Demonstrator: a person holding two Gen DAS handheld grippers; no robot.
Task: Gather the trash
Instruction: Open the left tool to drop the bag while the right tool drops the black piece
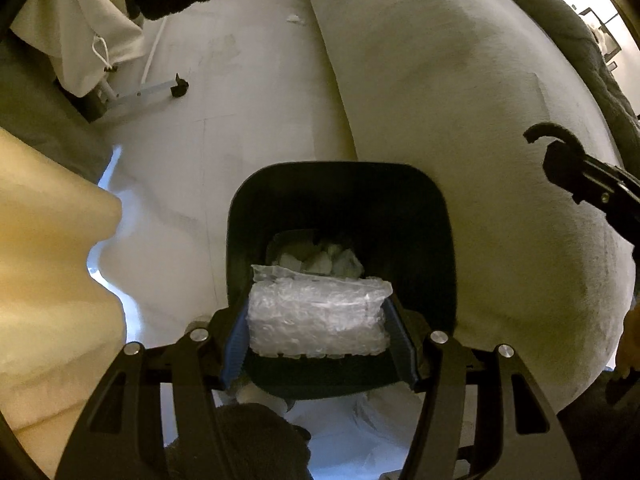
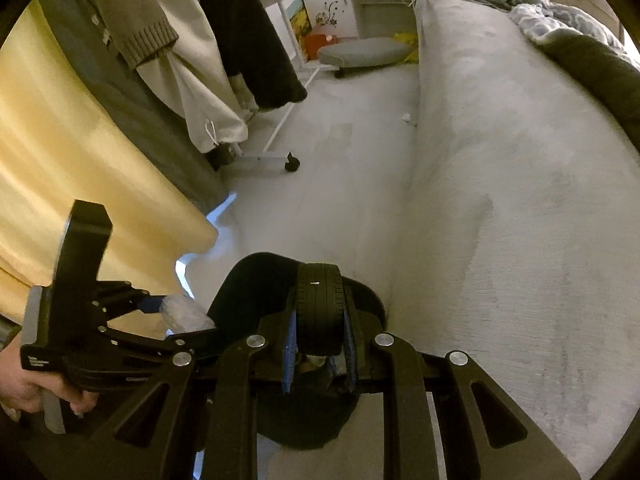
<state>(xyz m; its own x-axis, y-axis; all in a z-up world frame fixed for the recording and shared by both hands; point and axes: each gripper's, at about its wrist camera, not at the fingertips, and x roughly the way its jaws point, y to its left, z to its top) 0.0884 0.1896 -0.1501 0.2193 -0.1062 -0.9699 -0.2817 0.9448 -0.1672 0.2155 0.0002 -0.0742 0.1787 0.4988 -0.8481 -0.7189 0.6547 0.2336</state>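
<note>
A black bin [image 1: 340, 172] stands on the pale floor, with crumpled white scraps [image 1: 320, 260] at its bottom. My left gripper [image 1: 320, 340] hangs over its mouth, shut on a wad of clear bubble wrap [image 1: 316, 308] between the blue pads [image 1: 234, 344]. In the right wrist view my right gripper [image 2: 320, 340] is shut on a small black rubber tyre [image 2: 320, 300] above the bin's rim [image 2: 248, 276]. There the left gripper [image 2: 160, 308] shows at the left with the bubble wrap [image 2: 188, 314]. The right gripper [image 1: 560, 168] also enters the left wrist view from the right edge.
A large grey cushioned sofa [image 2: 500, 200] runs along the right of the bin. Yellow fabric [image 2: 80, 168] hangs at the left. A wheeled clothes rack [image 2: 276, 162] with hanging garments stands farther back. A person's hand [image 2: 24, 392] holds the left gripper's handle.
</note>
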